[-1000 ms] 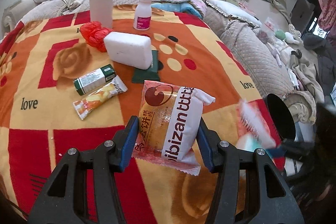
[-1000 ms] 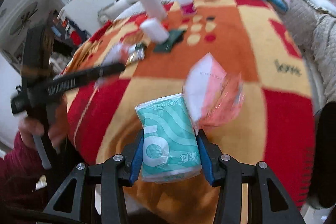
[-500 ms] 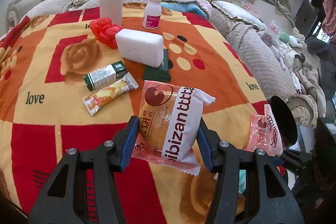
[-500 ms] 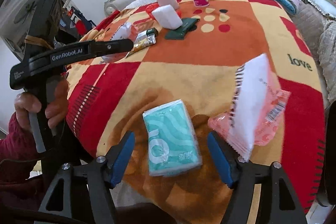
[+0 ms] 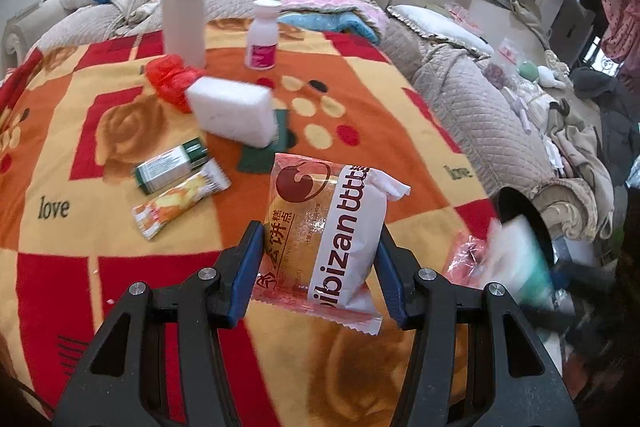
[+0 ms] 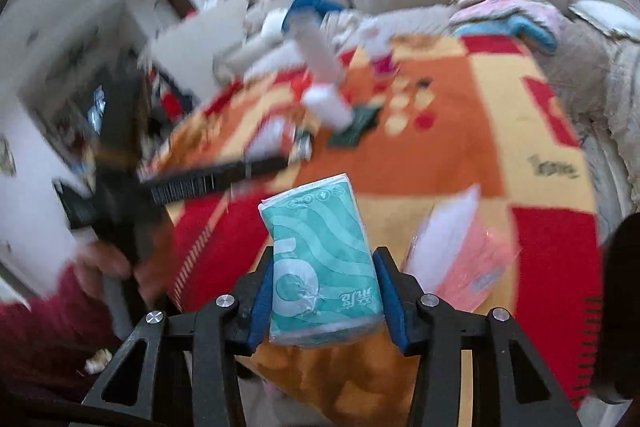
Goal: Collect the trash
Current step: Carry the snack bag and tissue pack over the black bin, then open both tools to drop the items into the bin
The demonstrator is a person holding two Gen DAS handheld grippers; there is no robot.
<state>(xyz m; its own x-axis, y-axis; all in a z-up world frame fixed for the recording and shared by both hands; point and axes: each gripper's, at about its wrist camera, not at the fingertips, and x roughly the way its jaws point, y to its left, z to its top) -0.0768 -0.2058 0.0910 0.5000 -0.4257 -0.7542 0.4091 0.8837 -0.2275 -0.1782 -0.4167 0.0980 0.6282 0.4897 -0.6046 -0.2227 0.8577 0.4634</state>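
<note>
Near the blanket's [image 5: 100, 211] front edge, both grippers held trash.
Left gripper [image 5: 320, 267] stayed clamped on the pastry packet [image 5: 324, 231]; right gripper [image 6: 322, 287], having let go, was closing on the tissue pack [image 6: 320, 259] again, lifted clear, ready for binning.

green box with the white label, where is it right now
In the left wrist view the green box lies on the blanket, left of centre, right beside the orange snack wrapper and in front of the white foam block.
</note>
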